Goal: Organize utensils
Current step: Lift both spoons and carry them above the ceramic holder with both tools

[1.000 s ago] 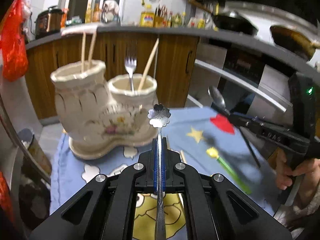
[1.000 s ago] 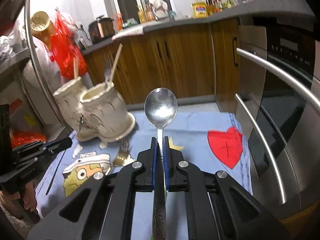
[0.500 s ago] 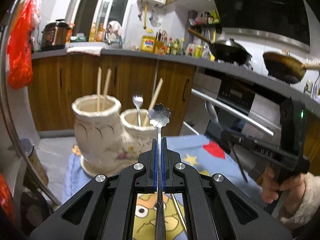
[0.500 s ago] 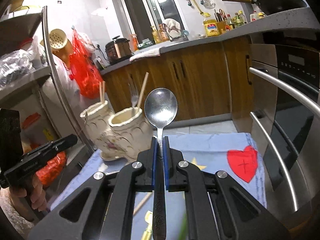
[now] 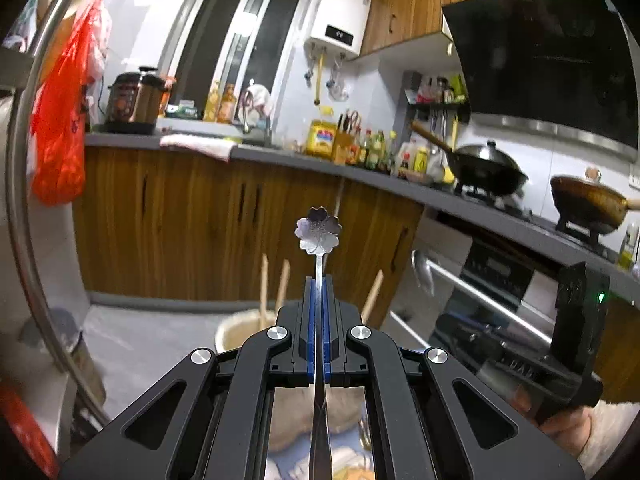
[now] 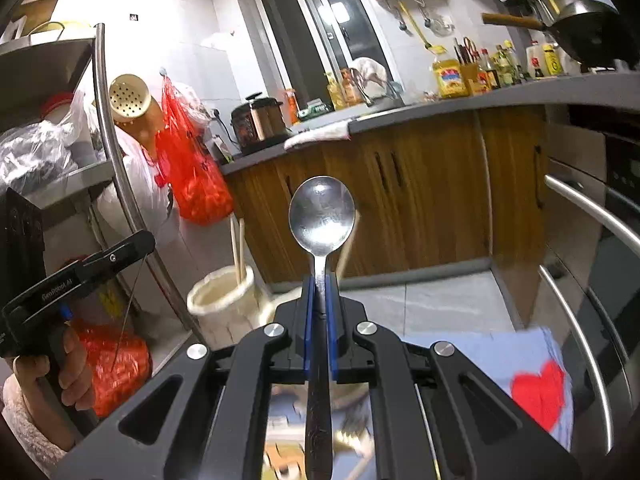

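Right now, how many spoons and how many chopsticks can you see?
Spoons: 2, a flower-shaped spoon in the left gripper and a round spoon in the right gripper.
Chopsticks: 3, standing in the ceramic holder.
Total: 5.

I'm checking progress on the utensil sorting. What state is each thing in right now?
Left gripper: shut on the flower-bowl spoon.
Right gripper: shut on the round spoon.
Ceramic holder: upright, chopsticks standing in it.
Both spoons: not yet in the holder.
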Demonstrator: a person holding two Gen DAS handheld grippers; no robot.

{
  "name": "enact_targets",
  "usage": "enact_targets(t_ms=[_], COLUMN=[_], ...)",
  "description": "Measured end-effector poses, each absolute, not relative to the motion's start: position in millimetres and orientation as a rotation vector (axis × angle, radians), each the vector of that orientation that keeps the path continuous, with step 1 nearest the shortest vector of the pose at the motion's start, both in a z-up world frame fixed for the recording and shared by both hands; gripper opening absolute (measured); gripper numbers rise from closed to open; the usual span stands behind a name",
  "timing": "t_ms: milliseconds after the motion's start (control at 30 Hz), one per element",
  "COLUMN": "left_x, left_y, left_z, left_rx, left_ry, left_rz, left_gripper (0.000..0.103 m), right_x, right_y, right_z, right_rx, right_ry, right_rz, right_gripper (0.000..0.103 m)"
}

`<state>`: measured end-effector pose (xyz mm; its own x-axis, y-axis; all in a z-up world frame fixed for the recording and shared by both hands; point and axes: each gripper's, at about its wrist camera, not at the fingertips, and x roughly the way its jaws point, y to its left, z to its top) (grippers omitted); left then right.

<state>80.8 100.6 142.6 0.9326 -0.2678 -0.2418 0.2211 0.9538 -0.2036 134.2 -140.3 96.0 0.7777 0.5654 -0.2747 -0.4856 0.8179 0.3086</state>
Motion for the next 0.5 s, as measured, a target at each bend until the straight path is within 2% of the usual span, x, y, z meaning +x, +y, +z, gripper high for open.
enact_targets(t_ms=[233,500], left_x=[119,150], left_y=[118,122], left_z=[156,143], left_rx=[-0.218,-0.223], left_ry=[0.238,0.185], left_rz=[-0.264,-0.253], left_gripper=[0.003,0.003], right_x=[172,200], right_y=[-109,-79], right_z=[117,102], right_rx=[0.259,0.267], right_ry=[0.301,0.238], right_rz=[0.596,0.587], right_gripper=[0.006,0.006])
